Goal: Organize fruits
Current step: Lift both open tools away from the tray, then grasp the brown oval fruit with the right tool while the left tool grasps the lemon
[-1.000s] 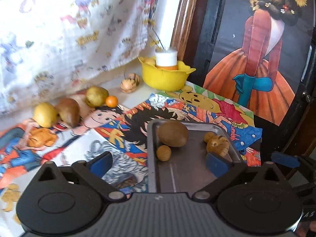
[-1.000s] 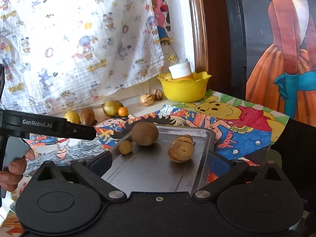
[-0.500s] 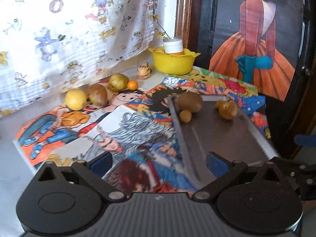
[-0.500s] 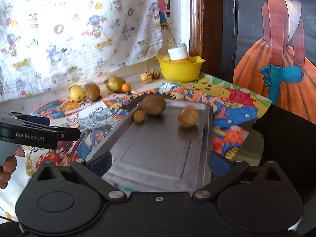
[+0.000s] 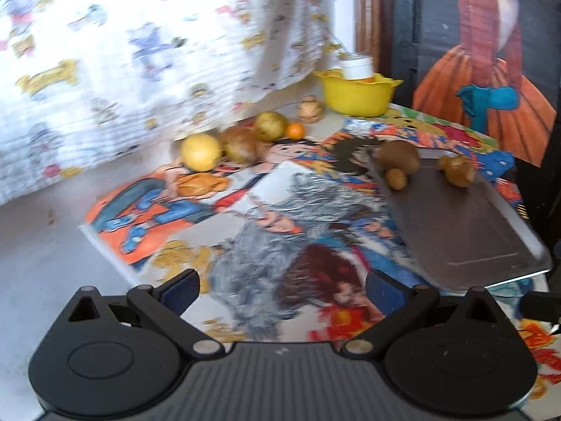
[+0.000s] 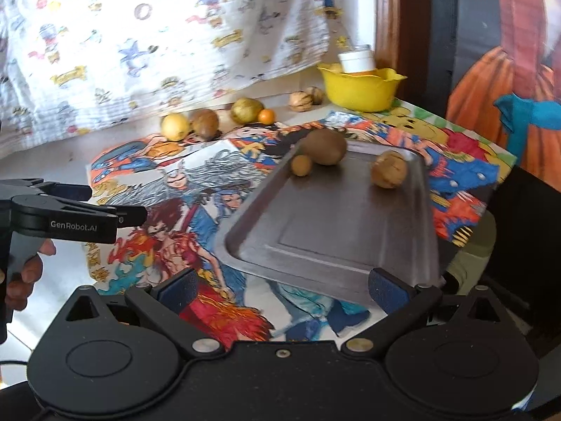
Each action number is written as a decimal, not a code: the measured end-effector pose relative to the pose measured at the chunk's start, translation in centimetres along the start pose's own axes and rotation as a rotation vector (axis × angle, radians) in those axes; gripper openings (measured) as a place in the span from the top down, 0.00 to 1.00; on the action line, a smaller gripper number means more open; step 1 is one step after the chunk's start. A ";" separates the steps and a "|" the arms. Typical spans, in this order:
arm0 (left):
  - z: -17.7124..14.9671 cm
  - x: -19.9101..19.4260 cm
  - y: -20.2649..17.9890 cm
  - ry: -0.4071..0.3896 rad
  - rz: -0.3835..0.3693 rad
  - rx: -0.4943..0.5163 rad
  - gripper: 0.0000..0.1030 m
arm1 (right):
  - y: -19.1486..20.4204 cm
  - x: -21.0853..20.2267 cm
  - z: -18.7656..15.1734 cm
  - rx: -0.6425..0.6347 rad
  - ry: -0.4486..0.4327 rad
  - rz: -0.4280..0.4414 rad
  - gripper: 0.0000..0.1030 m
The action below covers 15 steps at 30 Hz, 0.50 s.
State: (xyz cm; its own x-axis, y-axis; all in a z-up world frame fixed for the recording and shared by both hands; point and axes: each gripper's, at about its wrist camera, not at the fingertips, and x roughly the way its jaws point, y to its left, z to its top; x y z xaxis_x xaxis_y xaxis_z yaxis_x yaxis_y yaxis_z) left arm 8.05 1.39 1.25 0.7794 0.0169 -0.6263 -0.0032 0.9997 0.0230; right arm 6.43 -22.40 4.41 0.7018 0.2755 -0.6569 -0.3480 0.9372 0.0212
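A metal tray [image 6: 336, 242] lies on the cartoon-print cloth and holds a brown kiwi [image 6: 324, 146], a small round fruit [image 6: 301, 165] and a striped tan fruit [image 6: 389, 174]; the tray also shows in the left wrist view [image 5: 466, 231]. By the curtain sit a yellow lemon [image 6: 174, 126], a brown fruit [image 6: 205, 123], a green-yellow fruit [image 6: 246, 110] and a small orange [image 6: 266, 116]. My left gripper [image 5: 282, 289] is open and empty above the cloth. My right gripper [image 6: 284, 287] is open and empty at the tray's near edge.
A yellow bowl [image 6: 359, 91] with a white-capped jar [image 6: 357, 60] stands at the back. Two striped fruits [image 6: 304, 97] lie beside it. A printed curtain [image 6: 140, 42] hangs behind. A dark poster panel [image 6: 498, 70] stands right. The table drops off right of the tray.
Both grippers have pulled back from the tray toward me. The left gripper has also swung left, over the cloth. The fruits have not moved.
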 end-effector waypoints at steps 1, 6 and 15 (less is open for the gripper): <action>-0.1 0.0 0.7 0.001 0.010 -0.011 0.00 | 0.3 0.2 0.3 -0.010 0.002 0.006 0.01; -0.4 0.4 3.7 0.007 0.059 -0.045 0.00 | 1.6 1.5 1.5 -0.071 0.009 0.047 0.00; 1.2 1.2 8.3 -0.059 0.146 -0.034 0.00 | 2.1 2.8 6.7 -0.205 -0.094 0.099 0.01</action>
State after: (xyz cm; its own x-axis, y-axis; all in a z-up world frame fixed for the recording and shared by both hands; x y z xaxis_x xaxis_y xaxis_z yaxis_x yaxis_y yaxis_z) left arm 9.65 9.70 1.63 0.8044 0.1619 -0.5717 -0.1391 0.9867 0.0837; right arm 11.84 -18.17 7.67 0.7096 0.3913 -0.5860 -0.5298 0.8446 -0.0775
